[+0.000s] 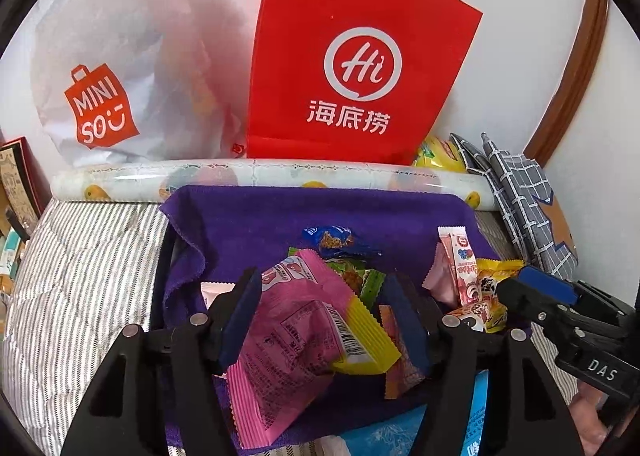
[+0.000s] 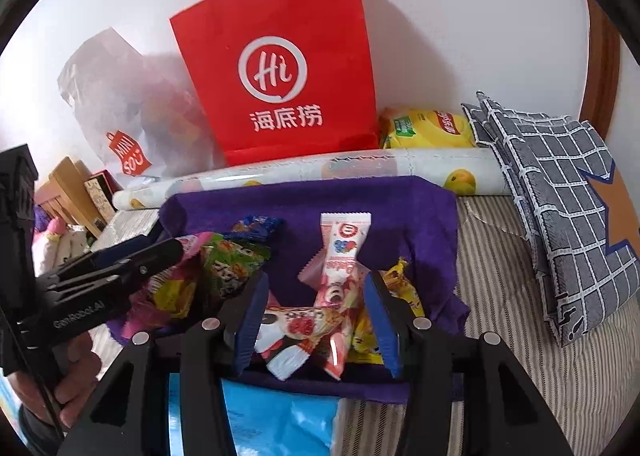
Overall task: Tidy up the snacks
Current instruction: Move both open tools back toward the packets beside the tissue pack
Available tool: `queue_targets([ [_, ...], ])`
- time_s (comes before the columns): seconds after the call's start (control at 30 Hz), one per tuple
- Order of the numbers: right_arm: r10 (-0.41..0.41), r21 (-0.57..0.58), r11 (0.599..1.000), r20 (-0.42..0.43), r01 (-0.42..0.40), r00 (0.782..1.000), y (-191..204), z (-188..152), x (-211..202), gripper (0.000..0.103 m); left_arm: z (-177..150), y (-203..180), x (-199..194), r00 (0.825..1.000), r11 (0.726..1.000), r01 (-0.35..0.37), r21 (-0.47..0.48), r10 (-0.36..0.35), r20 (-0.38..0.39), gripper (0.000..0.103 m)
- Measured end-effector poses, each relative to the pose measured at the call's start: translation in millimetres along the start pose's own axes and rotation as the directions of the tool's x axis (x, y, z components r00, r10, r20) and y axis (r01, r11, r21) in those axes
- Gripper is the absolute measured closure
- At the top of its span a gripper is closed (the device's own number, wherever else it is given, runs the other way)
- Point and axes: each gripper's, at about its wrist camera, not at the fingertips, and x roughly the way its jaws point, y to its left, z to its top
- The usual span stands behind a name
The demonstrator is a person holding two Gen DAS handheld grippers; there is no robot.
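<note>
- Left gripper (image 1: 320,320): fingers spread either side of a pink snack packet (image 1: 288,340) with a yellow wafer pack (image 1: 366,340) beside it; pads not visibly pressing, so the packet appears to lie loose on the purple cloth (image 1: 280,216).
- Right gripper (image 2: 314,320): fingers part-spread around a panda-print packet (image 2: 296,330) and a pink-and-white stick packet (image 2: 342,256); whether the pads touch cannot be told.
- Blue package (image 2: 280,416): at the cloth's near edge, under the grippers.
- Snacks: heaped mid-cloth, on a striped bed (image 2: 500,276); a blue cookie packet (image 1: 330,238) lies toward the far edge.
- Beyond the far edge: patterned roll (image 1: 280,172); red paper bag (image 1: 360,56); white Miniso bag (image 1: 108,68).
- Step, as judged: sorting the heap; next move calls for closing on a single packet without catching its neighbour.
</note>
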Motion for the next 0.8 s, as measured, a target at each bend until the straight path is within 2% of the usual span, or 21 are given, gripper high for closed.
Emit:
queue_targets([
  [0.13, -0.076, -0.006, 0.997, 0.006, 0.076, 0.997, 4, -1, -15, 0.055, 4, -7, -15, 0.999, 0.999, -0.018, 0.031, 0.017, 0.029, 0.037],
  [0.23, -0.156, -0.011, 0.988, -0.022, 0.155, 0.988, 4, -8, -28, 0.036, 6, -11, -25, 1.000, 0.998, -0.016, 0.057, 0.015, 0.024, 0.028],
  [0.3, -0.189, -0.014, 0.982, -0.015, 0.189, 0.982, 3, -13, -40, 0.034, 4, -15, -33, 0.999, 0.998, -0.024, 0.065, 0.022, 0.025, 0.027],
  [0.4, -0.221, 0.006, 0.975, -0.026, 0.221, 0.975, 1, -20, -56, 0.022, -2, -17, -45, 0.998, 0.996, -0.052, 0.075, 0.051, 0.021, 0.024],
  [0.53, -0.234, 0.021, 0.972, -0.034, 0.235, 0.972, 3, -33, -78, 0.015, -15, -17, -63, 0.998, 0.995, -0.057, 0.085, 0.057, 0.007, 0.024],
  [0.8, -0.188, 0.038, 0.981, 0.010, 0.188, 0.982, 11, -67, -117, 0.015, -41, -1, -110, 0.995, 0.995, -0.076, 0.070, 0.071, 0.065, 0.024],
])
